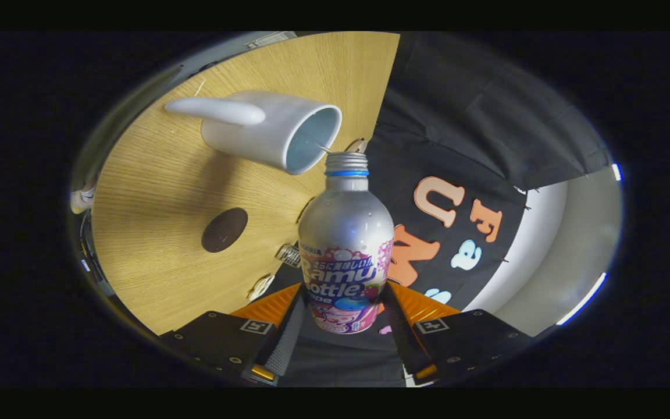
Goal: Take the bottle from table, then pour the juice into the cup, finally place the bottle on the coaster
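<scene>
So the bottle [345, 244] sits right btwn the two fingers of the gripper [344, 326], silver body w/ a printed wrap round the lower half, blue ring at the neck and the threaded mouth bare, no cap on it. Its long axis runs straight out along the fingers, base down at the finger end, mouth pointing away from the camera. The whole view is rolled tho, so the table [154, 233] stands up like a wall on one side, which means the bottle is tipped well over relative to the tabletop, mouth aimed at the cup [271, 137]. Mouth is right at the cup's rim, touching or just shy, can't tell which. Claw is closed down onto the bottle, both fingers pressing on the lower wrapped part, one each side, gap only as wide as the bottle. Cup is a white mug, pale inside, handle sticking out on the side away from the bottle. No stream visible at the mouth afaict. Coaster [224, 230] is a dark round disc lying flat on the wood table, near the cup but apart from it, nothing on it. Beyond the bottle on the other side is the black cloth wall [474, 116].
</scene>
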Demonstrator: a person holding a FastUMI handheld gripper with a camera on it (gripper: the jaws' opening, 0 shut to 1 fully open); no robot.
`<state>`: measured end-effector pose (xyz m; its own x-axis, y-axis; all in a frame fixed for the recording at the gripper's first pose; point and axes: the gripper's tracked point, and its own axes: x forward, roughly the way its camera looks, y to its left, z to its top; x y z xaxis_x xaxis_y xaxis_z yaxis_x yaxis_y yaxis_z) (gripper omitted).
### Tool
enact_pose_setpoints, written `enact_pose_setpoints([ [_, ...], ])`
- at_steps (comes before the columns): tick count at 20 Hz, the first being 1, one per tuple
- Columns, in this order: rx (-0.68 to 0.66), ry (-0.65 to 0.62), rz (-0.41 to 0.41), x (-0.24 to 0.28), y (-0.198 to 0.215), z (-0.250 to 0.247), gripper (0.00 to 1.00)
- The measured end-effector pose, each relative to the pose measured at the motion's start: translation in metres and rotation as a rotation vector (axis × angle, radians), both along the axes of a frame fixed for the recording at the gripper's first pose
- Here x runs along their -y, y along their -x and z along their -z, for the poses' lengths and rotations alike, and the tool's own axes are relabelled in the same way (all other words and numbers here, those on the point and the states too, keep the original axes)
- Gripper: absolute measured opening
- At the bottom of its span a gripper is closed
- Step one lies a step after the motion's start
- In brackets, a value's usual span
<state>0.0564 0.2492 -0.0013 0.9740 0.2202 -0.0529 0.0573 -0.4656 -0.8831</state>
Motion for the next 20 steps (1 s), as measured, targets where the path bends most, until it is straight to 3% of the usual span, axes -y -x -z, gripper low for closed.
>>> enact_pose_setpoints([
  [20, -0.024, 0.096, 0.015, -0.0108, 0.001, -0.0066, 0.73],
])
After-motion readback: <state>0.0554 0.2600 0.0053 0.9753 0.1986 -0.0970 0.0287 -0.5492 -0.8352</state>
